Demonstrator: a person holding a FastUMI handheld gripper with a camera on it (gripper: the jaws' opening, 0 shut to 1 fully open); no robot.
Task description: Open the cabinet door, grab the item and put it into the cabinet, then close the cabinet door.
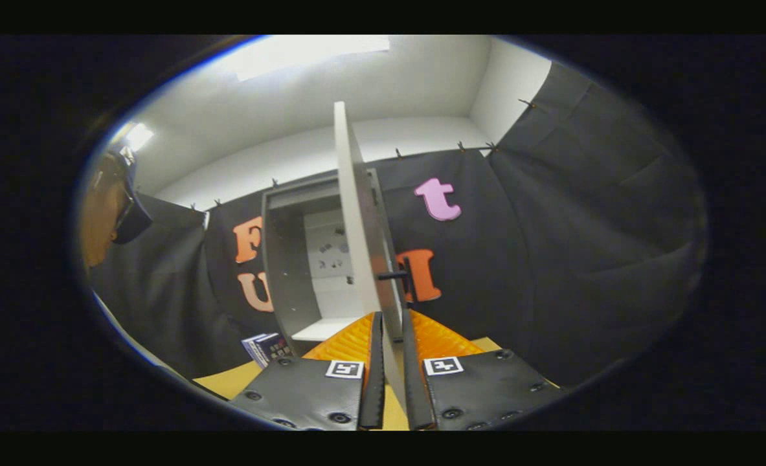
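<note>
- Two fingers of the hand-held gripper (392, 336) stand close together at the near edge, the lower edge of the pale flat cabinet door (362, 226) between them; whether both press on the panel I cannot tell.
- Under the fingers lies a yellow tabletop (227, 382).
- Just ahead, the door stands edge-on and swung wide, a short dark handle (392, 276) jutting from its right face.
- Left of the fingers, on the table by the cabinet's foot, rests a small dark-blue box with a printed face (267, 347).
- Beyond the door, the grey open-fronted cabinet (285, 259) shows a white back panel and a pale floor.
- Farthest off hangs the black cloth wall (583, 259).
</note>
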